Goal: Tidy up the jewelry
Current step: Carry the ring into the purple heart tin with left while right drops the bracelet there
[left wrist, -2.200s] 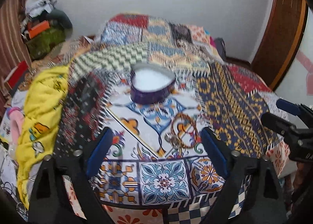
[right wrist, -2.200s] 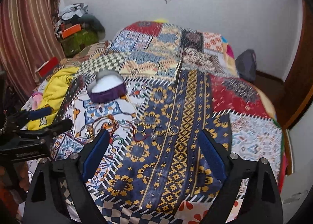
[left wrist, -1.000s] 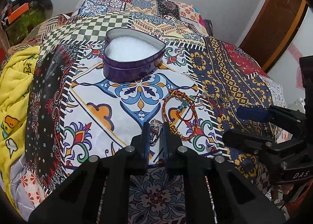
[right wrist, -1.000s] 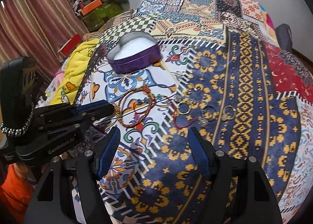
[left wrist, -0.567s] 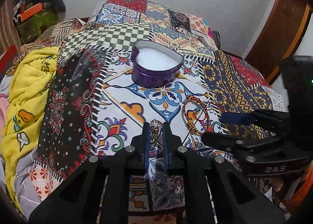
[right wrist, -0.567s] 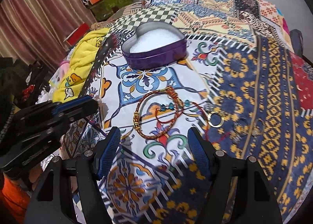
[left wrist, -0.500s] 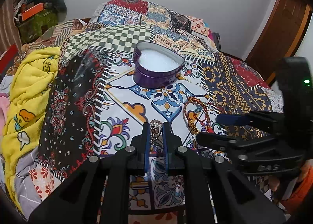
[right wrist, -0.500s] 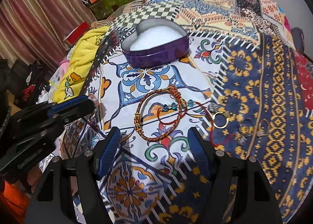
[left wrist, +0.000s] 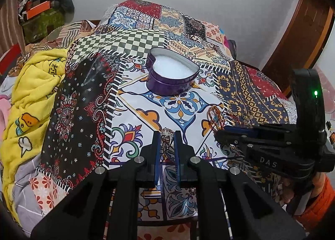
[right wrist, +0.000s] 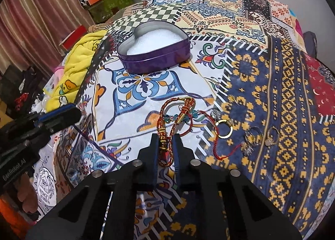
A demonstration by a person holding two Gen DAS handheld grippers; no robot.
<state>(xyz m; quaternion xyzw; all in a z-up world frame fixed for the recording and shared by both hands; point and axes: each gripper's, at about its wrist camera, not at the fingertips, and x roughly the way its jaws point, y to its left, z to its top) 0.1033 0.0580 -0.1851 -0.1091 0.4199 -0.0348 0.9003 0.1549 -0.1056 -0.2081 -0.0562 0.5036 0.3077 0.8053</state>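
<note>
Left wrist view: left gripper (left wrist: 166, 135) has its fingers drawn narrow, pinching one silver ring (left wrist: 166, 137) between the pads, above the patchwork bedspread (left wrist: 134, 101). One purple heart-shaped tin (left wrist: 170, 74), open, white lining inside, sits on the bed farther off, centre. Right gripper (left wrist: 222, 133) enters from the right, its tips at one red-and-gold bangle (left wrist: 214, 117); from here cannot tell how its fingers stand. One yellow blanket (left wrist: 31, 101) lies on the left edge of the bed.

Right wrist view: right gripper (right wrist: 165, 139) has its fingers pulled in narrow, clamped on the bangle (right wrist: 169, 127), which is squashed long between the pads. One red thread bracelet (right wrist: 201, 122) with teal beads lies tangled against it on the bed. To the right, on the blue-and-yellow patch: one gold ring (right wrist: 224, 128), and two silver rings (right wrist: 252, 135) (right wrist: 271, 135) side by side, near each other, apart from the gold one. One small silver piece (right wrist: 214, 112) lies just far of the gold ring; too small to tell what. Tin (right wrist: 156, 51) stands far-left of the bangle, well apart. Left gripper (right wrist: 60, 114) shows at the left edge.
</note>
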